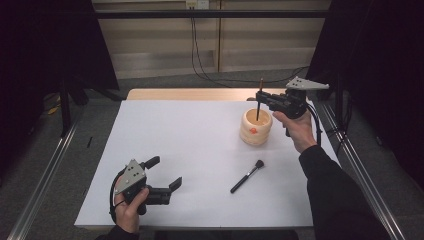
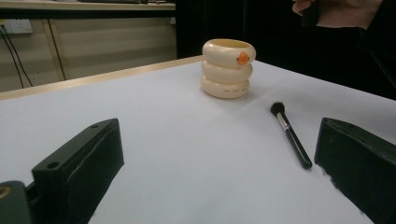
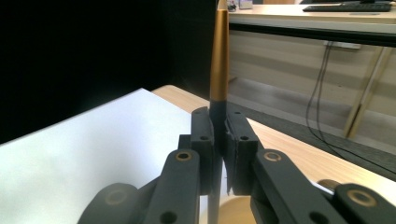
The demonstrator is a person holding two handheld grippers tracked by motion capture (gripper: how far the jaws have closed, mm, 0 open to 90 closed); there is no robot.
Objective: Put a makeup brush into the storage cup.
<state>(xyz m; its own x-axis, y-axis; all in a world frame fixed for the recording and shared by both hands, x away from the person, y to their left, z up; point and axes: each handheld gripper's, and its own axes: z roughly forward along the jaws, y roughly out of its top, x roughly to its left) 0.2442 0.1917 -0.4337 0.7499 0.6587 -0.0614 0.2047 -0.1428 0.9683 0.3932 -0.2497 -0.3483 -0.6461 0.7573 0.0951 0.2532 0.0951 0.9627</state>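
we start with the bench, a broad white top with a bare wooden strip along its far edge. toward its far right stands a cream holder, built like three stacked rings with a small orange mark on the side, open at the top. nearer us, just short of the holder, a black makeup brush lies flat on the white surface, bristles pointing toward the holder.

our right claw hangs above the holder's mouth, jaws clamped together on a second brush held upright; its lower end reaches into the opening, and in the right gripper view a gold-toned handle rises straight up between the jaws. our left claw rests low at the near left of the bench, jaws wide apart and holding nothing, well apart from the loose brush.

we judge both brushes light, stiff and slim, with smooth, likely slippery handles, so a mid-handle pinch suits them best, clear of the soft bristles. the holder looks light enough to tip if a brush snags its rim, so the held brush wants a straight, gentle drop.
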